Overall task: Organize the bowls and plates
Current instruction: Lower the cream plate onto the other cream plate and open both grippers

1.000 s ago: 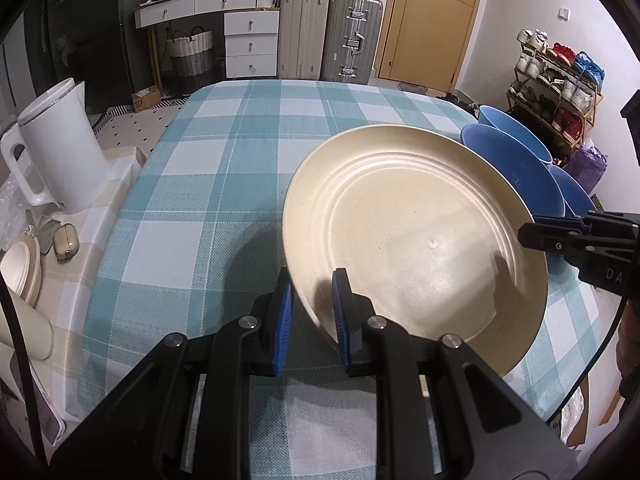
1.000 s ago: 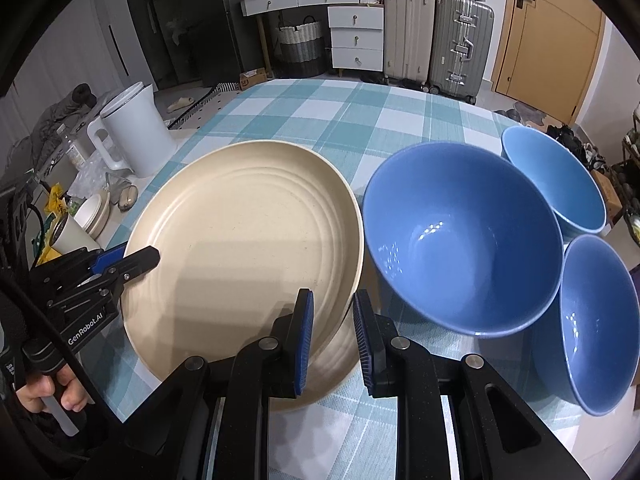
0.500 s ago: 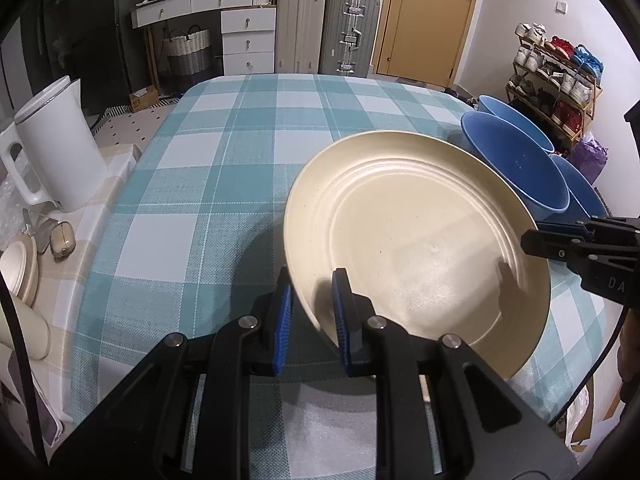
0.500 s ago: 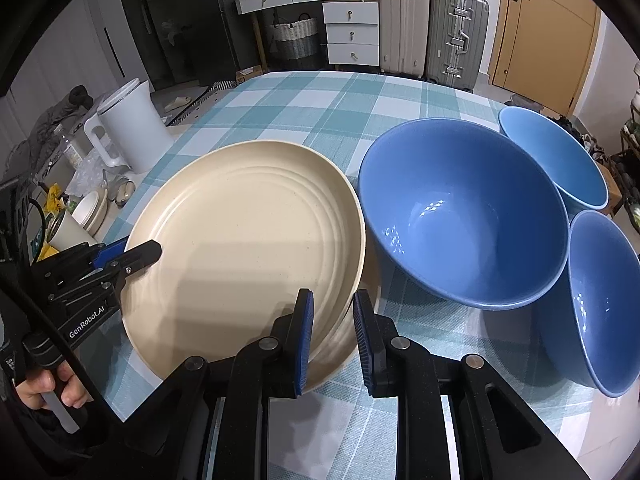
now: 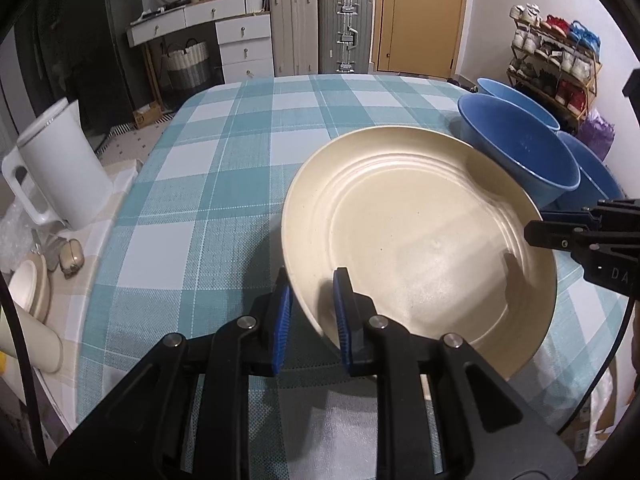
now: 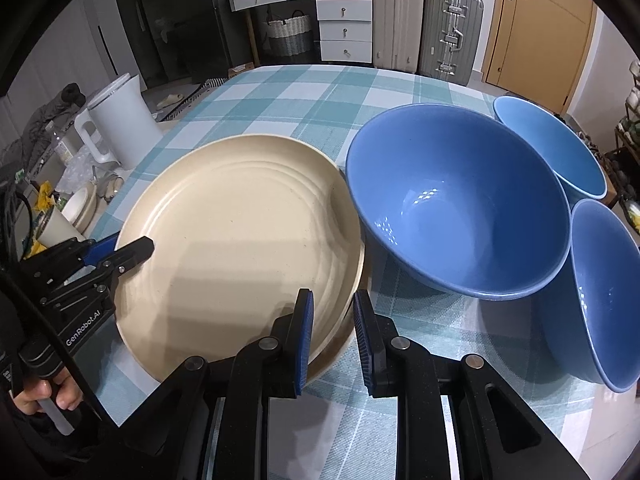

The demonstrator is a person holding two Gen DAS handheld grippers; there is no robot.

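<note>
The left gripper (image 5: pixel 310 298) is clamped on the near rim of a round cream plate with ridged rings (image 5: pixel 416 240), one blue pad under the rim and one over it. The right gripper (image 6: pixel 332 328) pinches the opposite edge of the same plate, which hangs tilted between them above the teal-and-white checked tablecloth (image 5: pixel 224 184). In the right wrist view a second cream rim seems to peek out beneath the plate, though the view is too poor to be sure. Just right of the right gripper's fingers sits a large deep blue bowl (image 6: pixel 456 208), its rim just beside the plate; two more blue bowls (image 6: pixel 600 280) crowd beyond it. Far left of the left gripper stands a white electric kettle (image 5: pixel 60 160).
</note>
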